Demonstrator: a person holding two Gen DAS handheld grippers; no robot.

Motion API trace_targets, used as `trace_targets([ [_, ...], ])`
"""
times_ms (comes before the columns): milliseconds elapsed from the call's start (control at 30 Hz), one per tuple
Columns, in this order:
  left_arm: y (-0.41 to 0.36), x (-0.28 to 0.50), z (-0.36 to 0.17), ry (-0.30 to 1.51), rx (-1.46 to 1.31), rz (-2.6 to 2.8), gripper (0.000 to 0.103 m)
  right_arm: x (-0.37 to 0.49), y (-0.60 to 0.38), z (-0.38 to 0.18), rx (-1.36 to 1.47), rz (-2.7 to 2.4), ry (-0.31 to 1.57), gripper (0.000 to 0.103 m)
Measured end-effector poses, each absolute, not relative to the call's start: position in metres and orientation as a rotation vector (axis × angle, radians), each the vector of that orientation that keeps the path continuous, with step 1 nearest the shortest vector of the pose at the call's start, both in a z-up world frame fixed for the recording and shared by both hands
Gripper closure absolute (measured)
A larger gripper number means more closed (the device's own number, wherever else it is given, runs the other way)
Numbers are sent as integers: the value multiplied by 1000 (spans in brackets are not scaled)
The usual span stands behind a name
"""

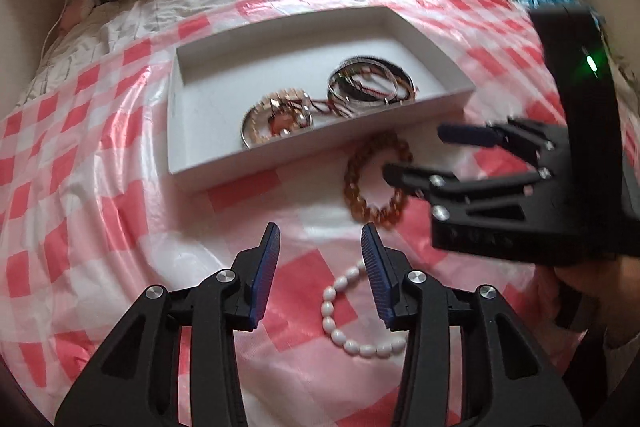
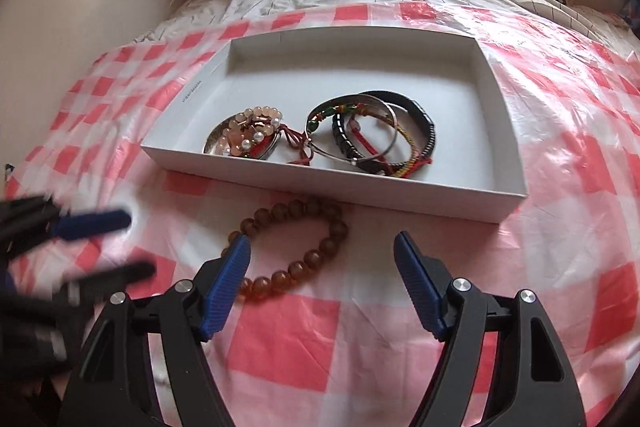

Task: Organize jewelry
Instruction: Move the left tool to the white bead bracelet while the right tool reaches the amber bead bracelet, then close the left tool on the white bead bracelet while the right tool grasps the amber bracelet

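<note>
1. The white box point(image 2: 496, 115) carries one short line of small dark print on its left rim, seen in the right wrist view; it is too small to read.
2. Nothing else bears readable text, numbers or brands.

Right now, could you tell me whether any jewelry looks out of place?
Yes. Two bracelets lie outside the white box, on the checkered cover: the amber bead bracelet just in front of the box's near wall, and the white bead bracelet nearer still. The other pieces are piled inside the box.
</note>
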State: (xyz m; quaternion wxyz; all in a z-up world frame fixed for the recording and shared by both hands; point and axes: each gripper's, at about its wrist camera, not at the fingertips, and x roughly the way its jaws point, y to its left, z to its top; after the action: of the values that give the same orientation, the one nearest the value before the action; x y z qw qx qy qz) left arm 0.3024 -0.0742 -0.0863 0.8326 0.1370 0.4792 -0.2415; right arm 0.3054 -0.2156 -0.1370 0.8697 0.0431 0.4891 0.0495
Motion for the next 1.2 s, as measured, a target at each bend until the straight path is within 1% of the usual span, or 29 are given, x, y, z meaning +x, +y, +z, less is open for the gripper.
trace_targets([
  [100,-74,294,-100,1052,310,-523,63,314,-208,-147,30,45,1025,31],
  [167,-77,289,-107,1069,343,-535,63,317,-207,-156,-13,19,1070,31],
  [333,-78,281,-116,1076,399,-543,63,292,-219,-151,-136,-19,1147,31],
  [400,-79,281,-117,1075,394,-544,63,278,-233,-149,-109,-48,1154,31],
  [533,-85,277,-117,1052,412,-551,63,263,-257,-143,21,-35,1109,32],
  [633,-89,275,-118,1036,441,-543,63,265,-260,-138,132,36,1075,41],
  [700,-88,276,-118,1042,425,-547,64,266,-253,-139,105,53,1075,52],
  [767,-87,276,-117,1056,404,-569,80,266,-246,-144,67,73,1095,57],
  [800,-88,275,-117,1056,406,-575,83,268,-240,-144,38,71,1096,60],
  [833,-89,274,-118,1056,410,-585,90,267,-234,-145,-6,68,1096,62],
  [867,-91,274,-118,1058,412,-596,95,266,-229,-146,-44,64,1098,67],
  [933,-92,273,-118,1064,404,-615,96,264,-220,-148,-110,65,1100,79],
  [967,-92,273,-117,1068,393,-623,96,264,-218,-147,-110,86,1104,91],
  [1200,-88,280,-120,1089,356,-602,96,266,-219,-154,-89,83,1112,89],
])
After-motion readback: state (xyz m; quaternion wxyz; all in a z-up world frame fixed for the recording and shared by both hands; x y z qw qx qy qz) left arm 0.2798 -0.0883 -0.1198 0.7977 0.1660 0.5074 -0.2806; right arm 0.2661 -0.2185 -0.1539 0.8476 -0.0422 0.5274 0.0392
